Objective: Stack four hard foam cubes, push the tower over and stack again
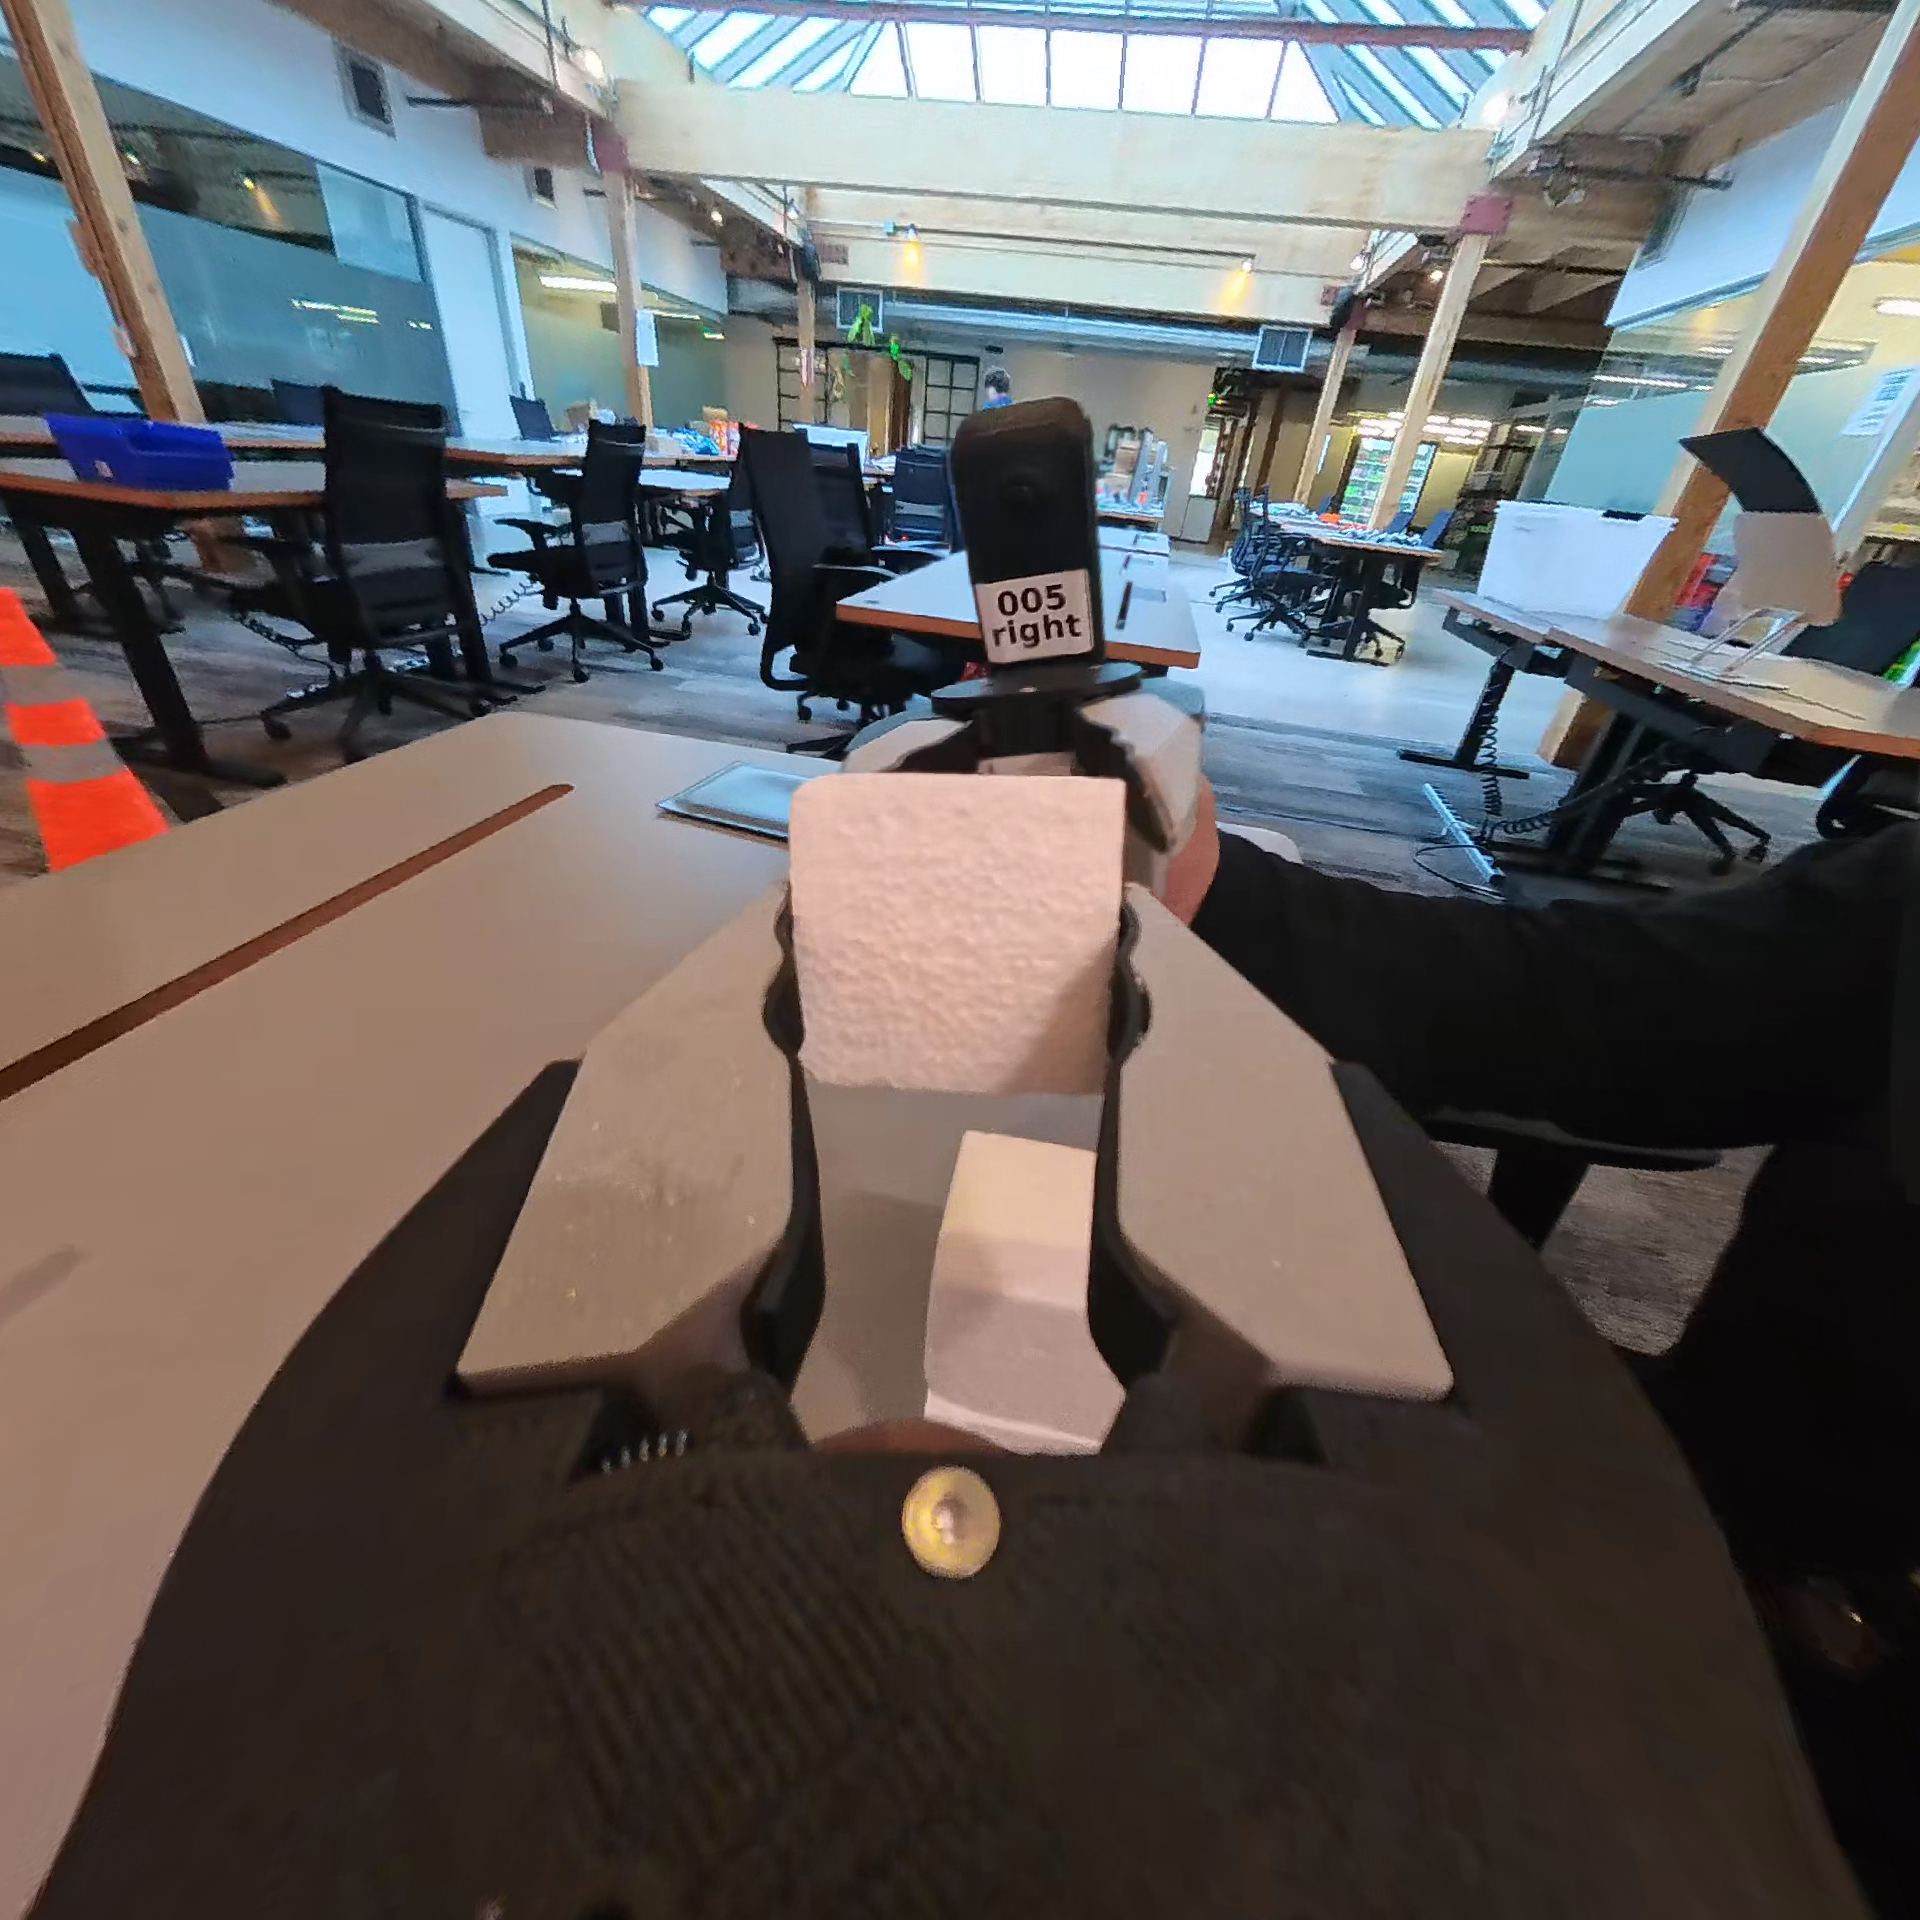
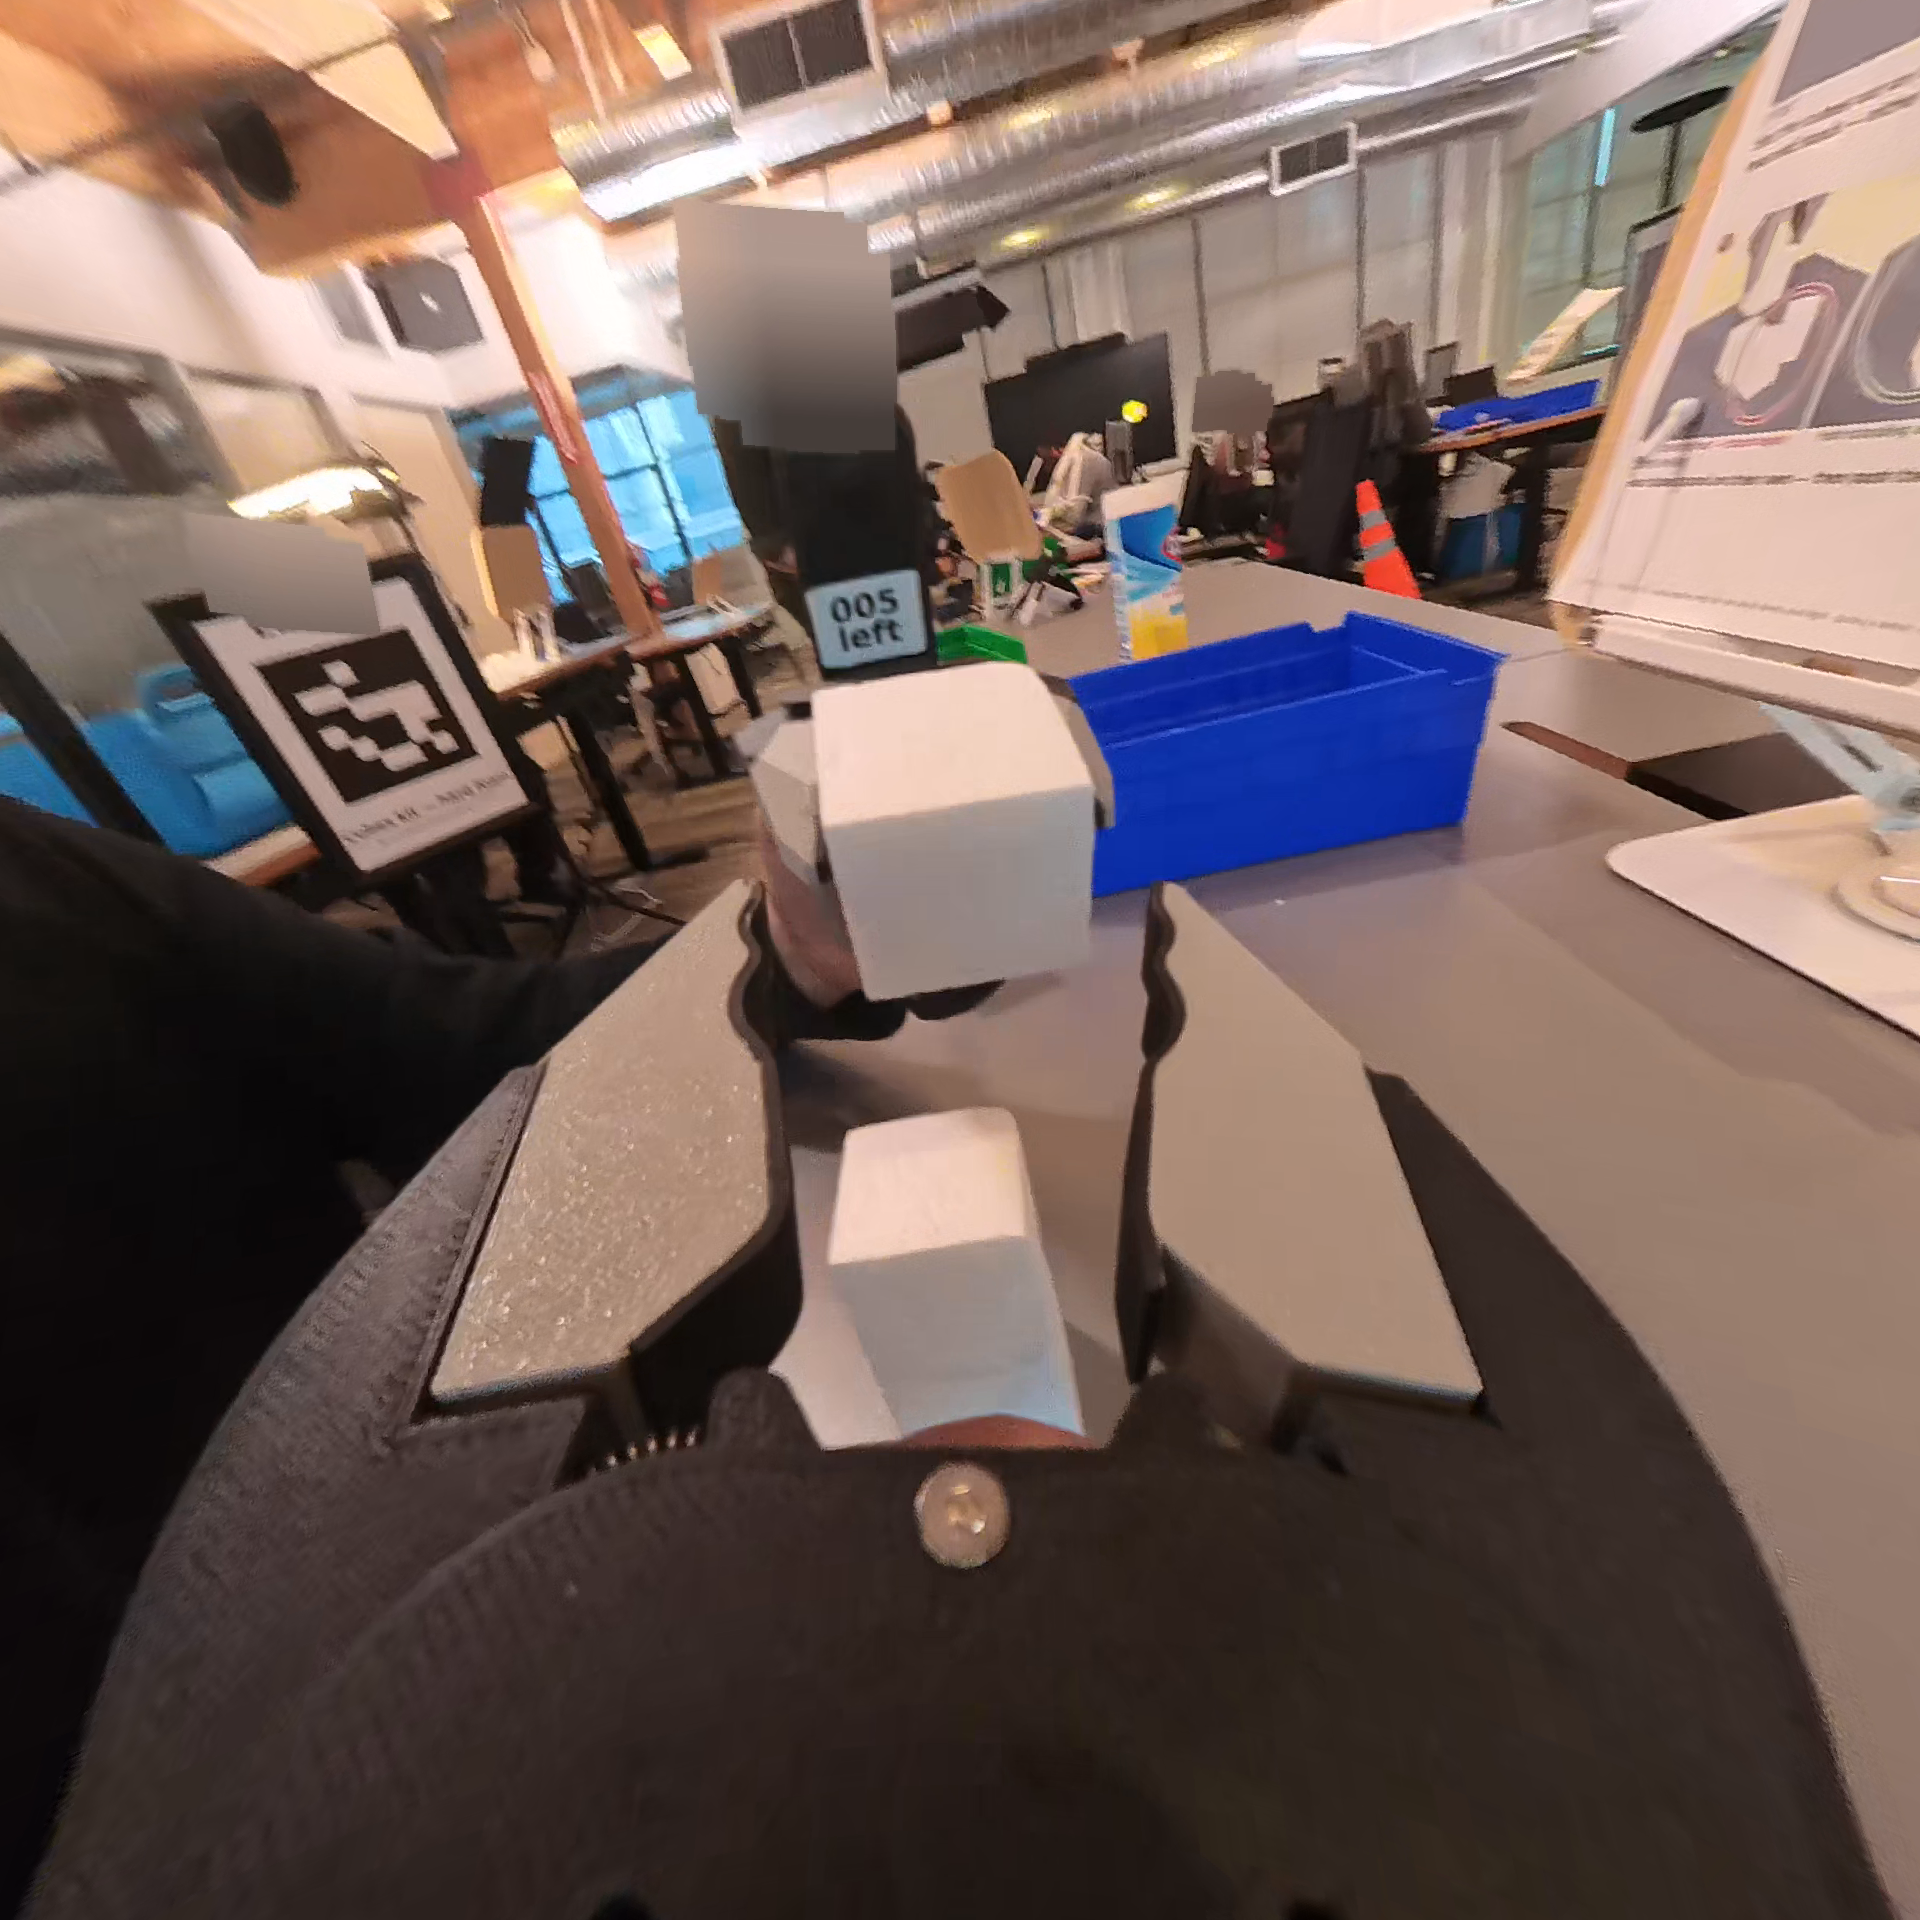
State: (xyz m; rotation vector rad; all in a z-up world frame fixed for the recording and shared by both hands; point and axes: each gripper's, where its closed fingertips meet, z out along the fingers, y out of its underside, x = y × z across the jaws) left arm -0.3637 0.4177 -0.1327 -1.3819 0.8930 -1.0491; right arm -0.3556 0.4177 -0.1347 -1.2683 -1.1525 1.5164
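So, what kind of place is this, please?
Most likely an open-plan office or lab workspace. The left wrist view shows rows of desks with black office chairs under a skylight; the right wrist view shows a blue parts bin on a grey table.

A blue bin (image 2: 1288,774) sat on the grey table (image 2: 1455,997) near a white stand (image 2: 1766,904) holding a printed sheet (image 2: 1787,343), with a wipes canister (image 2: 1143,571) behind it, a black-and-white marker board (image 2: 364,727) off to the side, and an orange cone (image 1: 62,758) beside black office chairs (image 1: 384,582).
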